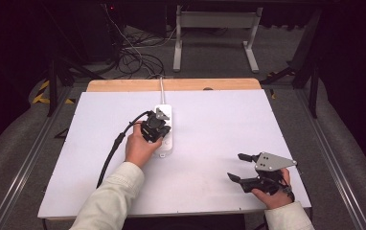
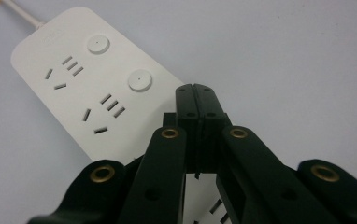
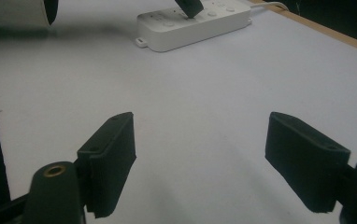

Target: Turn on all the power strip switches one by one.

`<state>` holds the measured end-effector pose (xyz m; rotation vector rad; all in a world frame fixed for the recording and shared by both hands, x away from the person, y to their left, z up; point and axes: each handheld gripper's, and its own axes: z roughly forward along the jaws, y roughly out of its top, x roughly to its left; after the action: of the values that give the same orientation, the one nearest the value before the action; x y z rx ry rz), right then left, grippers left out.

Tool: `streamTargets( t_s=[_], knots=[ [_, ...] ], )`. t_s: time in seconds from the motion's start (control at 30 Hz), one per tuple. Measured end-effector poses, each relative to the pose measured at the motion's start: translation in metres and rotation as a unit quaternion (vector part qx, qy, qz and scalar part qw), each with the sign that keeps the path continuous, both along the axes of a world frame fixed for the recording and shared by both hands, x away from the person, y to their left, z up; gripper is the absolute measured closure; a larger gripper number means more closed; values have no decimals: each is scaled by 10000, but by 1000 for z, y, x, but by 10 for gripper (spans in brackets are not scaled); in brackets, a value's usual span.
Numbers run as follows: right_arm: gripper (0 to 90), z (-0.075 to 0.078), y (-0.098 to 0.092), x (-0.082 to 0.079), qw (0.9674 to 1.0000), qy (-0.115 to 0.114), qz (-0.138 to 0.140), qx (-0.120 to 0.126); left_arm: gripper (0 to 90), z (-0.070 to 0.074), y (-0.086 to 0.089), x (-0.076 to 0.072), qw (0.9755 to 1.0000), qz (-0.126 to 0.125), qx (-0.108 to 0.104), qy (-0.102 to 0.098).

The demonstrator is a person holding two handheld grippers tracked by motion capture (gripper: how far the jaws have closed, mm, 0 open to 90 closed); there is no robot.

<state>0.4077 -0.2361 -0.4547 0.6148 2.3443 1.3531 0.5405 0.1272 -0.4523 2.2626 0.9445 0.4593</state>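
Observation:
A white power strip (image 1: 167, 143) lies at the middle of the white table top (image 1: 219, 124), its cord (image 1: 162, 88) running to the far edge. My left gripper (image 1: 158, 125) is shut, jaws pressed together with nothing between them. Its tip hangs over the strip (image 2: 74, 93) just past the second round button (image 2: 140, 80), in the left gripper view (image 2: 196, 88). Whether it touches the strip I cannot tell. My right gripper (image 1: 236, 166) rests near the front right corner, open and empty (image 3: 214, 154). The strip (image 3: 190, 28) lies far ahead of it.
A black cable (image 1: 111, 153) trails from the left gripper toward the front left edge. A wooden board edge (image 1: 171, 85) runs along the far side. Beyond the table, loose cables (image 1: 133, 57) and a white metal stand (image 1: 214, 28) sit on the floor.

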Motion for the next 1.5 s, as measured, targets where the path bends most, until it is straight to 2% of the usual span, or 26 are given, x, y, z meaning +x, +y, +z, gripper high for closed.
streamTargets(
  t_s=[0.27,0.3,0.37,0.53,0.67,0.8,0.93,1.13,1.37,1.47,1.5],
  knots=[
    [252,0,0,0,10000,-1,-3,0,899,-1,0,0,10000,0,20,-28],
    [252,0,0,0,10000,0,-6,-1,899,-2,0,0,10000,-2,-61,4],
    [252,0,1,0,10000,13,-19,-11,900,-2,0,1,10000,10,-49,5],
    [252,0,1,0,10000,1,-4,-8,899,-3,-5,-3,9998,29,162,-141],
    [252,0,1,0,10000,-1,1,-10,900,-3,-3,-2,9999,60,58,-93],
    [252,0,1,-1,10000,15,-5,-9,900,-4,-3,-2,9999,47,63,-92],
    [252,0,1,0,10000,4,9,-9,900,-4,-1,0,10000,42,-52,10],
    [252,0,1,-1,10000,19,4,-10,900,-4,-1,0,10000,54,-53,17],
    [252,0,2,-1,10000,20,7,-22,900,-3,-2,2,9999,59,-9,126],
    [252,0,1,-1,10000,13,11,-26,900,1,1,3,9998,99,-64,176],
    [252,0,1,0,10000,10,6,-21,900,2,2,2,9999,113,-53,75]
  ],
)
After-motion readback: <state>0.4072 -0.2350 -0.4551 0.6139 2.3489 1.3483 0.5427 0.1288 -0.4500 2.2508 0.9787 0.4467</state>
